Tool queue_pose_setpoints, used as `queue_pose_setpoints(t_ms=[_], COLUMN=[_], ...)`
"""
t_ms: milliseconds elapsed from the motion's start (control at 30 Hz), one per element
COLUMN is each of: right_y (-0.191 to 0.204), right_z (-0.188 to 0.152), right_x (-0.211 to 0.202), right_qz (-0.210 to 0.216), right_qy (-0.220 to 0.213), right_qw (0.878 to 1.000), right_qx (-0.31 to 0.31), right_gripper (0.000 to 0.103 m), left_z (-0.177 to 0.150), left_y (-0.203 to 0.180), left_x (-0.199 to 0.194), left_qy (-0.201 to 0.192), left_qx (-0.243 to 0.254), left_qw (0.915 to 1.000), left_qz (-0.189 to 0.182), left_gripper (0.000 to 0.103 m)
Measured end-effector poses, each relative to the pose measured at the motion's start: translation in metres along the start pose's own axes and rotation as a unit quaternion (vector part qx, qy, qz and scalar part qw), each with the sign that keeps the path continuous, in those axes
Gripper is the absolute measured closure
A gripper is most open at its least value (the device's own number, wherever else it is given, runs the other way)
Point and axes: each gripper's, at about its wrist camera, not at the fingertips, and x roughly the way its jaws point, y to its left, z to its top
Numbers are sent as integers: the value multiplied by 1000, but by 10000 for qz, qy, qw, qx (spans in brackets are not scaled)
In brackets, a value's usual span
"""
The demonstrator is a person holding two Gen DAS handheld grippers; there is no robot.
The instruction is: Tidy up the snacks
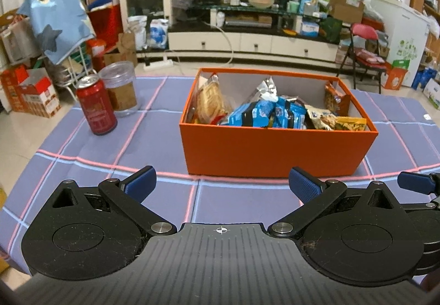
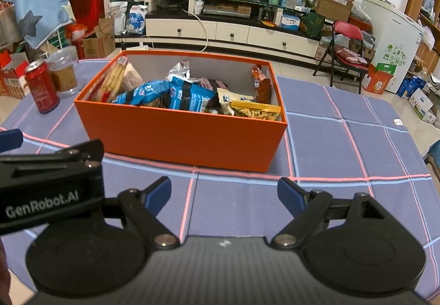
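An orange box stands on the purple checked tablecloth, also in the right wrist view. It holds several snack packs: blue packets, a cracker pack at its left end, a yellow chip bag at its right end. My left gripper is open and empty in front of the box. My right gripper is open and empty, just right of the left one, whose body shows at the left.
A red can and a clear lidded cup stand left of the box. The tablecloth stretches around the box. Behind are a TV stand, a red chair and boxes on the floor.
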Motion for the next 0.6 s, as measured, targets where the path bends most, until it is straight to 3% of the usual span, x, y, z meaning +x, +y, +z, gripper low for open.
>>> queue_pose_setpoints(t_ms=[367,600], right_y=[0,1], right_z=[0,-1], right_x=[1,1], right_qz=[1,36], right_qy=[3,-16], right_qw=[10000,10000], right_qx=[1,16], right_gripper=[18,18], left_z=[-1,-4], left_y=[-3,3], left_x=[-3,-9], left_qy=[-33,-105], left_qx=[66,-143], left_qw=[10000,9998], left_qz=[26,-69], left_gripper=[16,16])
